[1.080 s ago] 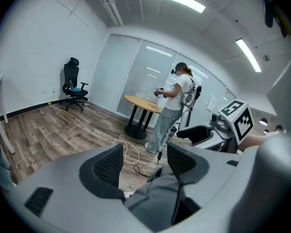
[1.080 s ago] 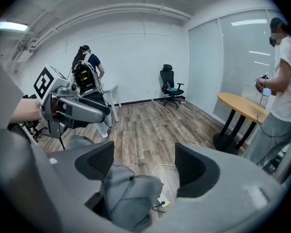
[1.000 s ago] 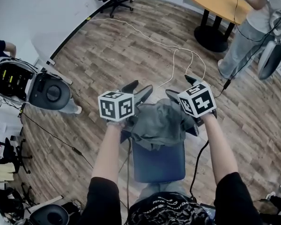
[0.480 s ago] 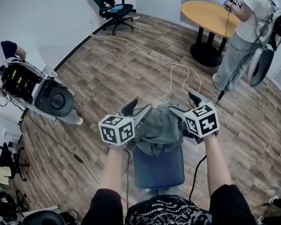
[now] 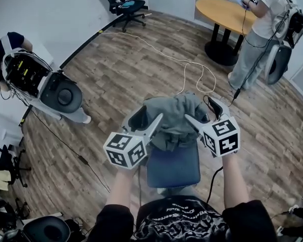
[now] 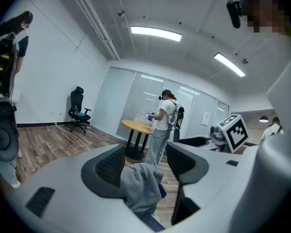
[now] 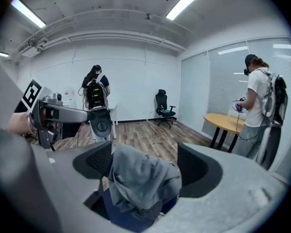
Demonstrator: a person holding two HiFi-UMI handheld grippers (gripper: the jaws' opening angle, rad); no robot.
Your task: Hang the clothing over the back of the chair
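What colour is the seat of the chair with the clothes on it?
Blue; the head view shows the seat best.

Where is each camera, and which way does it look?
Head view: on the person's head, looking down at grey clothing on the chair; forearms, left gripper, right gripper show.
Left gripper view: on that gripper, facing the round table; right gripper's cube shows.
Right gripper view: on that gripper, facing the office chair; left gripper shows.
Both gripper views share the clothing.
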